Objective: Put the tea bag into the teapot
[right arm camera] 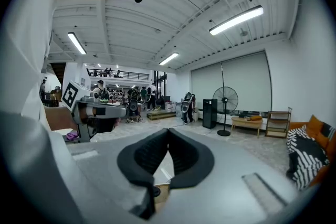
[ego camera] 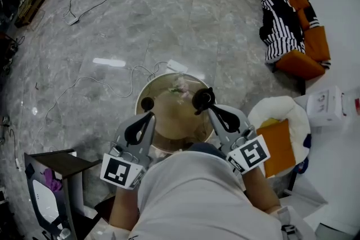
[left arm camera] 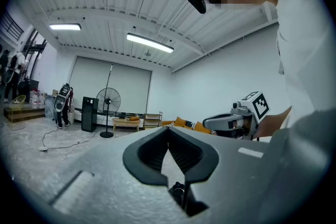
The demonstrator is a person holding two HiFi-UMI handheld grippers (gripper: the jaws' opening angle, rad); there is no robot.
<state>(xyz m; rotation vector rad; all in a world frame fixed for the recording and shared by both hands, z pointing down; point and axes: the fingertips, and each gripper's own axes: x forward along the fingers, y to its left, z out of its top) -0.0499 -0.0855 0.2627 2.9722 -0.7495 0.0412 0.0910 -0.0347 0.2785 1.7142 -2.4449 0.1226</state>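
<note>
A small round wooden table (ego camera: 169,121) stands just in front of me in the head view. A small pale pink and green item (ego camera: 180,87) lies at its far edge; I cannot make out a teapot or a tea bag. My left gripper (ego camera: 147,104) is held over the table's left side, raised and level, jaws shut on nothing (left arm camera: 168,129). Over the right side my right gripper (ego camera: 202,100) is likewise shut and empty (right arm camera: 168,131). Each gripper view looks out across the room and catches the other gripper (left arm camera: 236,120) (right arm camera: 92,110).
An orange sofa with a striped blanket (ego camera: 287,25) is at the far right. A white seat with an orange cushion (ego camera: 281,132) is close on my right, a dark stool (ego camera: 56,163) on my left. Cables (ego camera: 95,81) run over the marble floor. A standing fan (left arm camera: 107,102) is at the back.
</note>
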